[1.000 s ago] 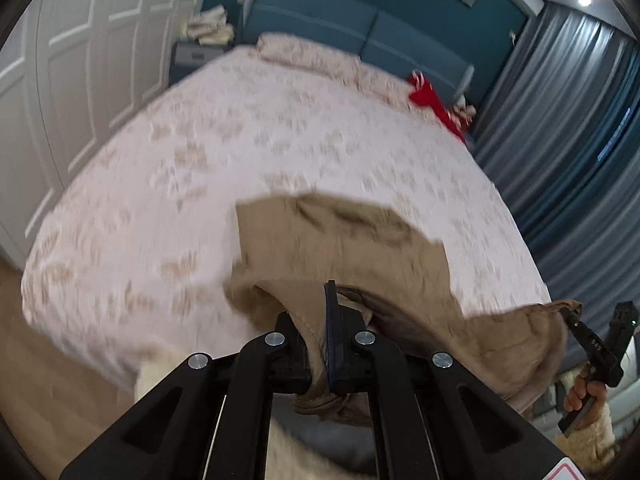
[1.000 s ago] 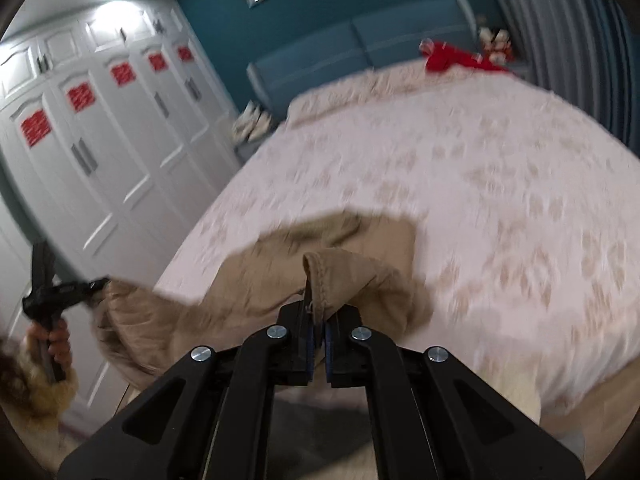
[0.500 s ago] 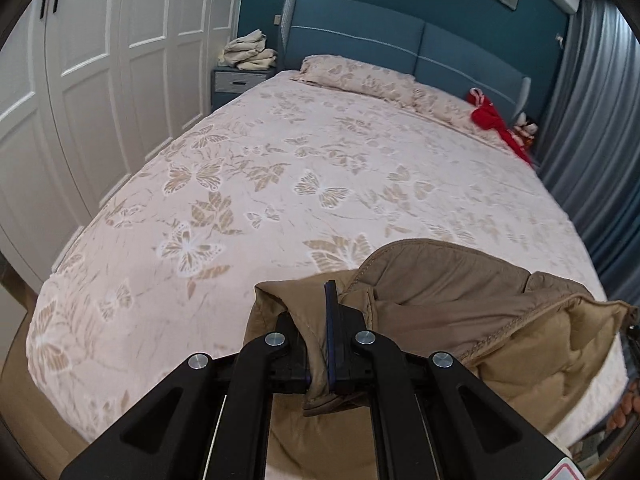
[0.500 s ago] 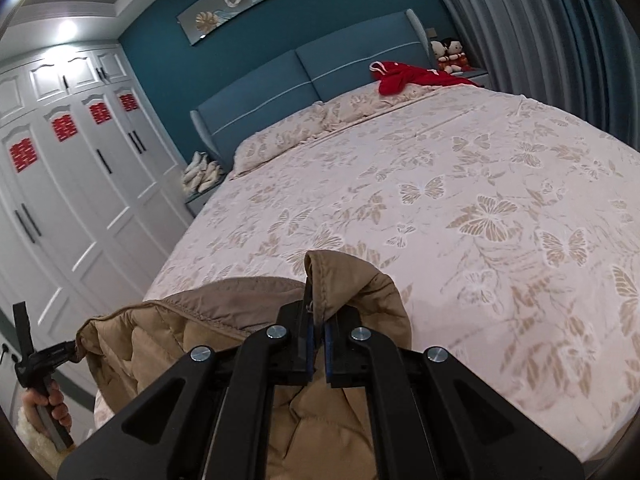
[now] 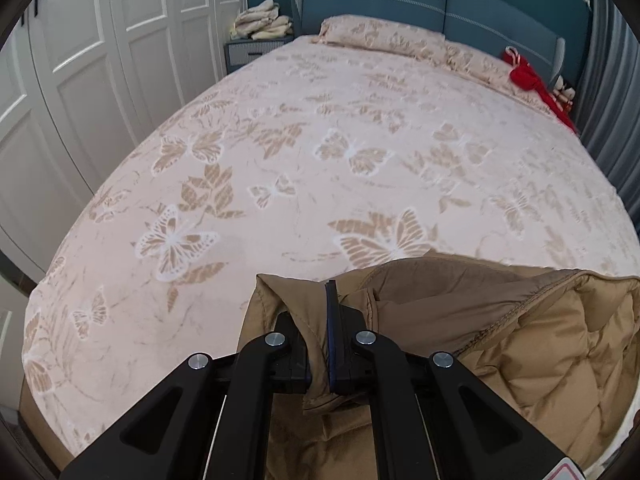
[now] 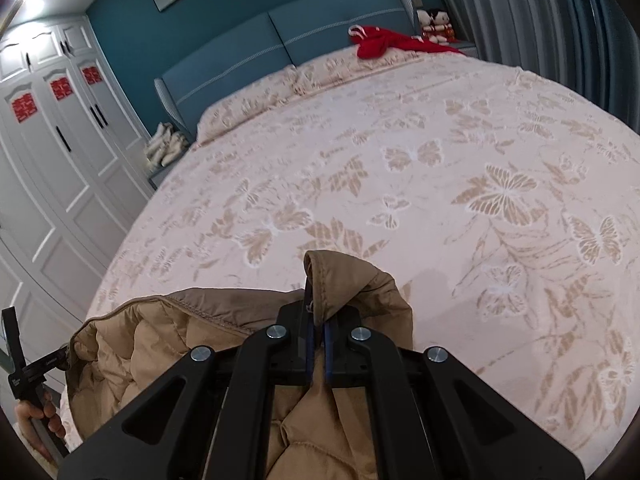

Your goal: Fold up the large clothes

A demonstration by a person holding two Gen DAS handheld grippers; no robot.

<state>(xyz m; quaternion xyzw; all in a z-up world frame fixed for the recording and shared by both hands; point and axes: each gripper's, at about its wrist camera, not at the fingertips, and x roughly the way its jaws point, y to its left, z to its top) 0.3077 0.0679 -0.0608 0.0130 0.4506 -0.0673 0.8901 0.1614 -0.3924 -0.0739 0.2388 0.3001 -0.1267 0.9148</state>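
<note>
Tan quilted jacket point(image 5: 520, 344) — pinched in left gripper point(image 5: 320, 344) and right gripper point(image 6: 316, 340), slung over bed point(image 5: 320, 140) foot edge; step: laying out; next likely calls for spreading it flat on the cover
</note>
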